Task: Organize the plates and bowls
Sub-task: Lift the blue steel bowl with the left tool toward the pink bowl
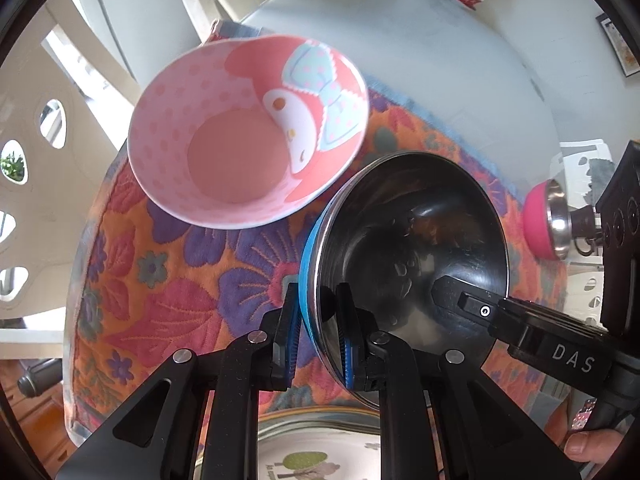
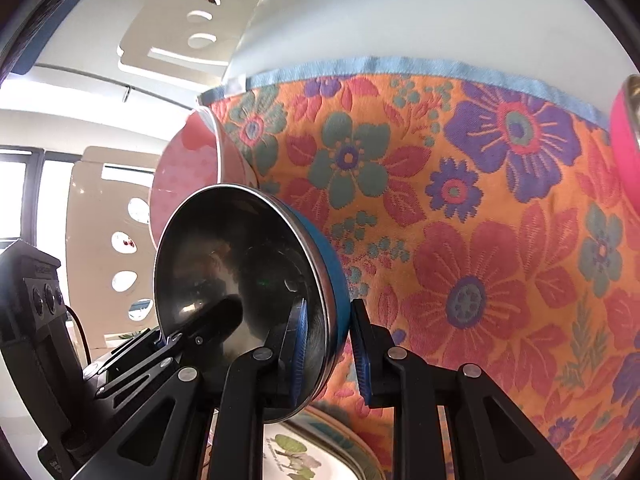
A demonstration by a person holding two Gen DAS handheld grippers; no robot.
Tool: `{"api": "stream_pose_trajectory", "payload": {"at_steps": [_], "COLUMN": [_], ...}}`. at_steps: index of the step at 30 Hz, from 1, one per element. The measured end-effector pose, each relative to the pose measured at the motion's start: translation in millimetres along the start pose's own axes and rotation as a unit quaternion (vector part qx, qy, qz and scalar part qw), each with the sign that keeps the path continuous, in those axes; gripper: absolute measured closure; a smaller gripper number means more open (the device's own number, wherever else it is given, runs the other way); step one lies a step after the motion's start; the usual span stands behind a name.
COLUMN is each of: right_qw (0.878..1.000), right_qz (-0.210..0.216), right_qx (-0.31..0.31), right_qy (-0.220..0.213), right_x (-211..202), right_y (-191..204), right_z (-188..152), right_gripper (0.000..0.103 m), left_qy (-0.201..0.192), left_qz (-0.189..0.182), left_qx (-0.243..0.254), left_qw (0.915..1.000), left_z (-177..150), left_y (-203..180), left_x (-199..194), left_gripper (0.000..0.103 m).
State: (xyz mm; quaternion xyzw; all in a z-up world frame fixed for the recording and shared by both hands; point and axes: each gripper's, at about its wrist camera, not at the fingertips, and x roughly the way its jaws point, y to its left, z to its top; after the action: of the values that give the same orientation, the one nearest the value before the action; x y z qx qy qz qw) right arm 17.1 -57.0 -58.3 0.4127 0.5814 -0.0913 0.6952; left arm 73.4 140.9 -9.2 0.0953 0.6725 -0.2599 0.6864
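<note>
A steel bowl (image 1: pixel 412 240) with a blue outer shell hangs tilted above the floral cloth, held from two sides. My left gripper (image 1: pixel 318 320) is shut on its near rim, one pad inside and one on the blue shell. From the right, my right gripper (image 1: pixel 452 292) reaches into the same bowl. In the right wrist view, my right gripper (image 2: pixel 328 344) is shut on the steel bowl (image 2: pixel 240 272) at its rim, and the left gripper (image 2: pixel 192 328) clamps the opposite edge. A pink cartoon-print bowl (image 1: pixel 248 132) (image 2: pixel 188 168) rests on the cloth beyond.
An orange floral cloth (image 1: pixel 160 280) (image 2: pixel 480 200) covers part of a white table (image 1: pixel 400 40). A pink-shelled steel bowl (image 1: pixel 544 220) (image 2: pixel 626 128) stands at the right. A plate with a tree picture (image 1: pixel 320 452) (image 2: pixel 312 452) lies under the grippers. White chairs stand around.
</note>
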Motion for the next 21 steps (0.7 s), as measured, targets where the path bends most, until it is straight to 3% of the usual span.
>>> {"api": "stream_pose_trajectory", "payload": {"at_steps": [12,21], "right_qw": [0.999,0.995], "right_qz": [-0.004,-0.013], "right_qx": [-0.018,-0.056], "right_qy": [-0.048,-0.076], "right_x": [-54.0,-84.2], "right_y": [33.4,81.4], "right_z": [-5.9,21.3], "right_gripper": [0.081,0.081], "left_qy": [-0.042,-0.104], "left_qz": [-0.024,-0.028], "left_qx": [0.001,0.014], "left_qw": [0.9988,0.9941], "left_z": [17.3,58.7], "left_y": [4.6,3.3], "left_x": [-56.6,-110.4], "left_gripper": [0.089,0.089]}}
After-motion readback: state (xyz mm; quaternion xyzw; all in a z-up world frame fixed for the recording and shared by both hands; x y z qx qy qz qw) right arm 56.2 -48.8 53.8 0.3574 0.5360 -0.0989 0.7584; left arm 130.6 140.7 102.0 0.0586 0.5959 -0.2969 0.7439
